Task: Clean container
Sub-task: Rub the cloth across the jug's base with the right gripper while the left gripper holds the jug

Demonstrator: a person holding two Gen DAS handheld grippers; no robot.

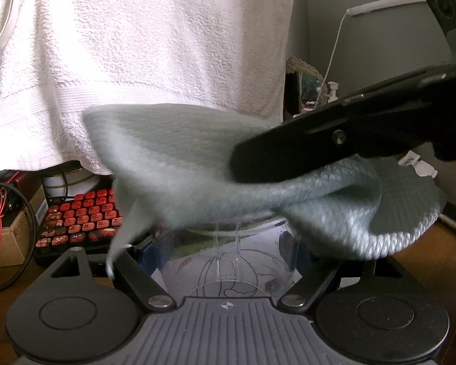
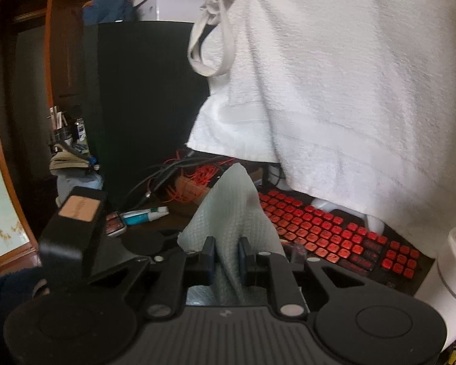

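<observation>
**Clear container held wide while a cloth is worked over its mouth**

Between the spread jaws of the left gripper (image 1: pixel 228 252), a transparent container (image 1: pixel 228 261) with a printed line drawing and measuring marks is held, low in the left wrist view and close to the camera. Its walls are gripped from both sides, so the jaws stand wide apart yet are clamped on it. Above its mouth, a pale green waffle-weave cloth (image 1: pixel 197 164) is draped and partly blurred; the rim is hidden beneath it.

The right gripper (image 2: pixel 226 254) is nearly closed, its jaws pinched on a fold of the same cloth, which rises in a peak ahead of the fingers. In the left view this gripper reaches in from the right across the cloth.

The container is judged light, stiff and slippery, being smooth clear plastic; a firm side grip on the wall is called for, since too much squeeze could flex or crack it. The cloth is soft and limp and is best taken by a bunched fold.

Behind, a white towel (image 1: pixel 136 60) hangs over a red-lit keyboard (image 2: pixel 334 231).
</observation>
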